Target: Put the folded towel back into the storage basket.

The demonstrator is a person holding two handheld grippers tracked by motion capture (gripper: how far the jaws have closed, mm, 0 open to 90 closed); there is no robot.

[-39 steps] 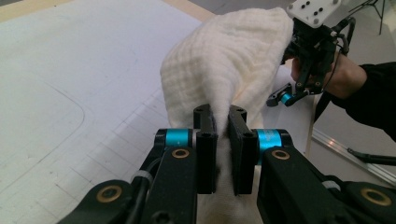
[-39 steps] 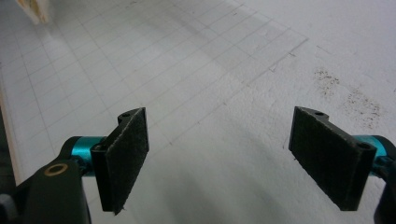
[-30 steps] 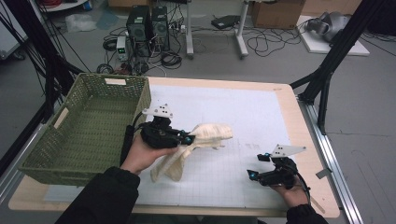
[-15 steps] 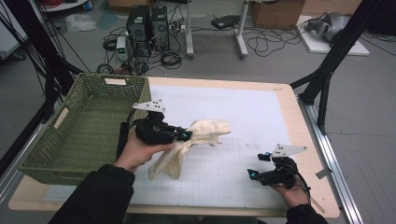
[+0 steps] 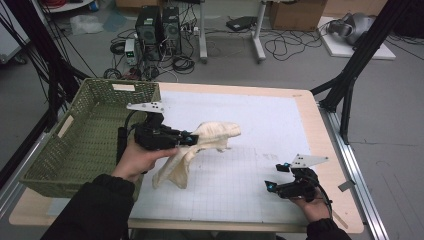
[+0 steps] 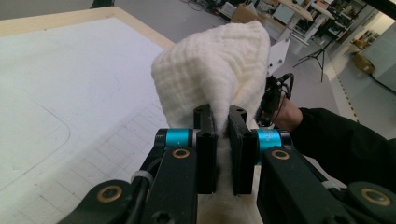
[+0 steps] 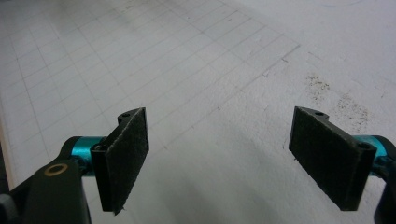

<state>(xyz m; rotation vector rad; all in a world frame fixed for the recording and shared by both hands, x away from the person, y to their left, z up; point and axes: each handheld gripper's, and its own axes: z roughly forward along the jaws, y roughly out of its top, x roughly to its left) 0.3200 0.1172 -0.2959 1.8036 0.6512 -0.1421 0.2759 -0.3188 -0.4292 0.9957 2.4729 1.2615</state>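
A cream waffle-knit cloth [image 5: 212,137] hangs in the air over the white gridded mat [image 5: 240,180], one end drooping down to the mat near the person's left hand. My left gripper [image 5: 192,140] is shut on a bunched fold of it; in the left gripper view the cloth [image 6: 215,70] rises between the two black jaws of my left gripper [image 6: 219,116]. My right gripper [image 5: 272,177] rests low at the table's front right, open. In the right gripper view the right gripper [image 7: 217,158] has its jaws wide apart, with nothing but mat between its pads [image 7: 126,154].
A green woven basket [image 5: 75,145] stands at the table's left edge, just left of my left hand. The mat [image 5: 260,120] covers most of the tabletop. Cables, computer towers and black frame legs lie on the floor beyond the far edge.
My left gripper has lifted the cloth a little and carried it to the left, toward the basket. The right gripper has stayed where it was.
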